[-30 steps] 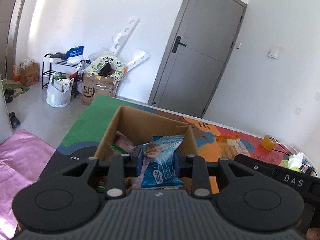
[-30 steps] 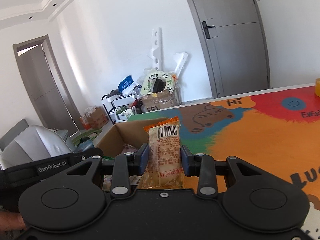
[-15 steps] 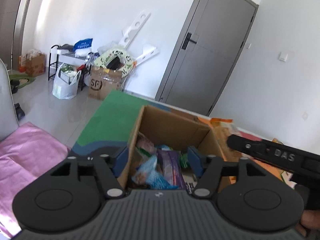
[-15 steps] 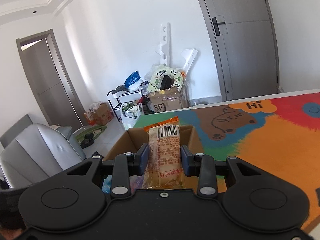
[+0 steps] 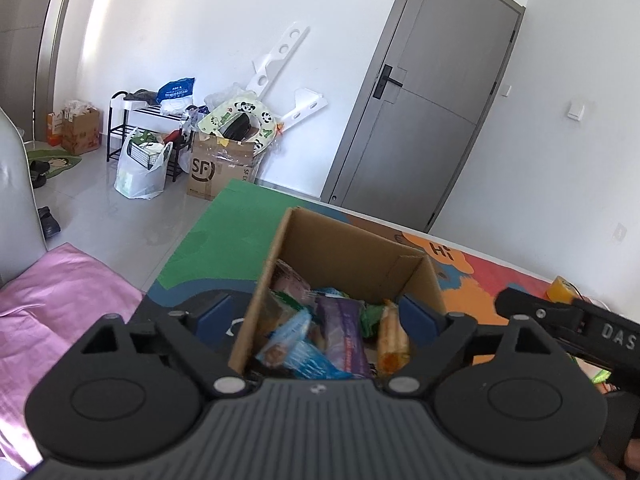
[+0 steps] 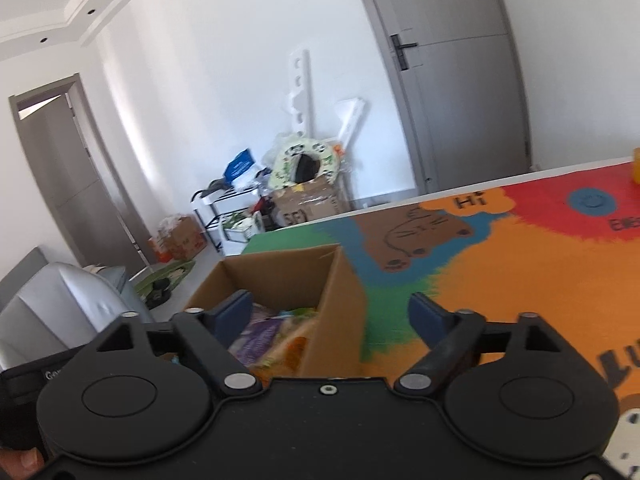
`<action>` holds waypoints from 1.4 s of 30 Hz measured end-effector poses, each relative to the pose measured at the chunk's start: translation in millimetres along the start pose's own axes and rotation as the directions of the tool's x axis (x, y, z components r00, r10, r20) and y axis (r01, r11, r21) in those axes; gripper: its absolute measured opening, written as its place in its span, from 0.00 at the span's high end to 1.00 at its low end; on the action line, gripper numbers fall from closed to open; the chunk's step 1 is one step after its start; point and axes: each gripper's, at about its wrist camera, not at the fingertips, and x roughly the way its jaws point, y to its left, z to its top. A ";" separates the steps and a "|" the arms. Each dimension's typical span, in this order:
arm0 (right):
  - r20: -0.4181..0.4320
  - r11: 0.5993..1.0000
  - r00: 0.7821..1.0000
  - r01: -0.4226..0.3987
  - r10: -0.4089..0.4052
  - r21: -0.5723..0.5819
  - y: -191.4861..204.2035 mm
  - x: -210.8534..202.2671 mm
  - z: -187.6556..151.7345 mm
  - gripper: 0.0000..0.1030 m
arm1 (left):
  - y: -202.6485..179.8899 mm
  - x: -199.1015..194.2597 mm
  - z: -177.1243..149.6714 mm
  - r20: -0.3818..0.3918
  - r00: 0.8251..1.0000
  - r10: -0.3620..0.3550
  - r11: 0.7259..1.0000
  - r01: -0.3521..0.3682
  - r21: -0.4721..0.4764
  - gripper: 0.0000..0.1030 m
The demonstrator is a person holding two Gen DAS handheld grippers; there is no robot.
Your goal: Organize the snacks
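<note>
Colourful mat (image 6: pixel 520 280) covers the table; cardboard box (image 5: pixel 352 256) sits near its left end, snack packets (image 5: pixel 340 332) inside. Both grippers, left gripper (image 5: pixel 316 316) & right gripper (image 6: pixel 332 316), are opening, nothing between pads. Packets look light, crinkly, slippery: pinch at mid-body.

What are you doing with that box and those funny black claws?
A person is tidying snacks into the cardboard box on the colourful mat. The left gripper and right gripper are opening with nothing between their jaws. A blue packet and an orange packet lie in the box.
</note>
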 end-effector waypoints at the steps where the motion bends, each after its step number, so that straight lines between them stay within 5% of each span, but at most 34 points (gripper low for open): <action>1: 0.001 1.000 1.000 0.006 -0.006 -0.002 -3.0 -3.1 -0.7 0.12 | -1.6 -0.9 -0.7 0.001 1.000 0.002 1.000 -0.002 0.000 0.11; 7: 0.006 1.000 1.000 0.029 -0.029 0.009 -20.7 -23.3 -2.4 0.00 | -21.9 -8.4 -4.4 0.003 1.000 -0.004 0.999 0.003 0.042 0.09; 42: 0.086 0.991 0.988 0.126 -0.129 0.037 -63.4 -142.9 -10.4 0.00 | -87.2 -85.3 -20.8 0.011 0.986 -0.168 0.971 0.163 0.174 0.00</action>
